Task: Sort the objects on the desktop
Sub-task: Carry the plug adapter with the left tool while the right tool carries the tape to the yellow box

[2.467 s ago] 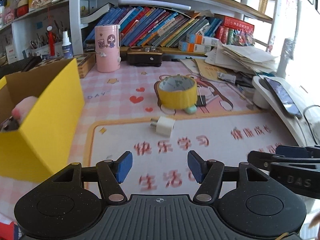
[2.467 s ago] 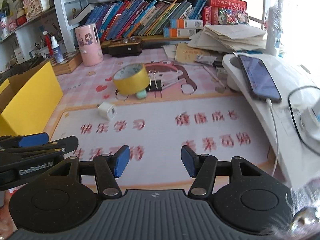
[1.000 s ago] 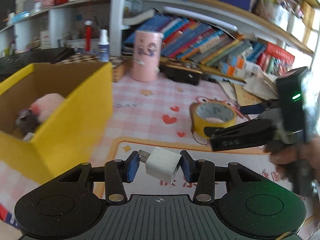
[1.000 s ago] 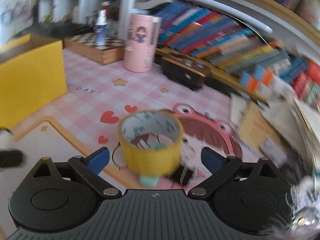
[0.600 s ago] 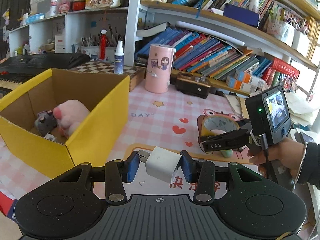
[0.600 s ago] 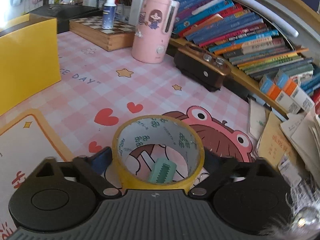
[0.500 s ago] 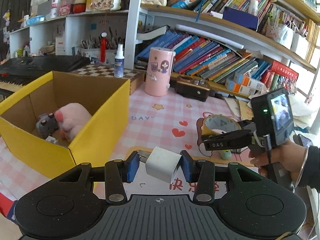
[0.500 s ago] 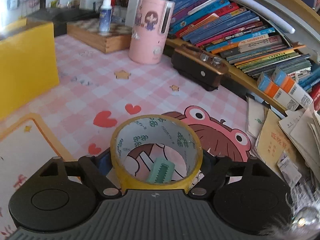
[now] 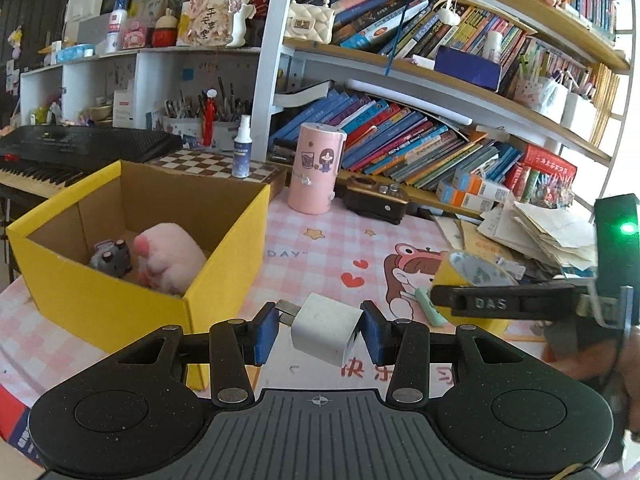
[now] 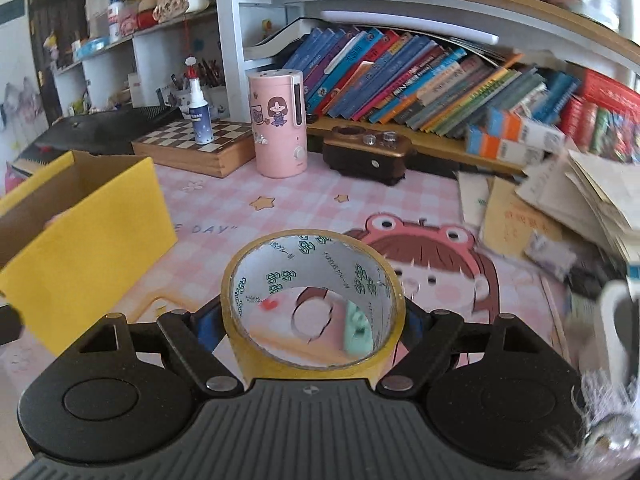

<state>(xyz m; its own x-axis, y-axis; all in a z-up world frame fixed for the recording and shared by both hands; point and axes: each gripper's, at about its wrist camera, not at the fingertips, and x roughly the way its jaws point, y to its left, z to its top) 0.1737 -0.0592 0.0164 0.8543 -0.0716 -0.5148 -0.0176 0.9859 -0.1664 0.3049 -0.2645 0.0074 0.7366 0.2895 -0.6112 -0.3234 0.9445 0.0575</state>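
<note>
The left gripper clamps a white square plug-in charger above the counter's pink mat, beside the open yellow cardboard box at its left edge. The right gripper squeezes a yellow roll of packing tape, lifted clear.

The finger of the right gripper, seen from the left wrist camera, bears the raised letters "DAS". The pink checked desk mat carries the printed letters "DAY"; in the right wrist view the same print reads "E DAY". Red Chinese characters stand on the mat's pale panel, partly hidden. The book spines are too small to read.
</note>
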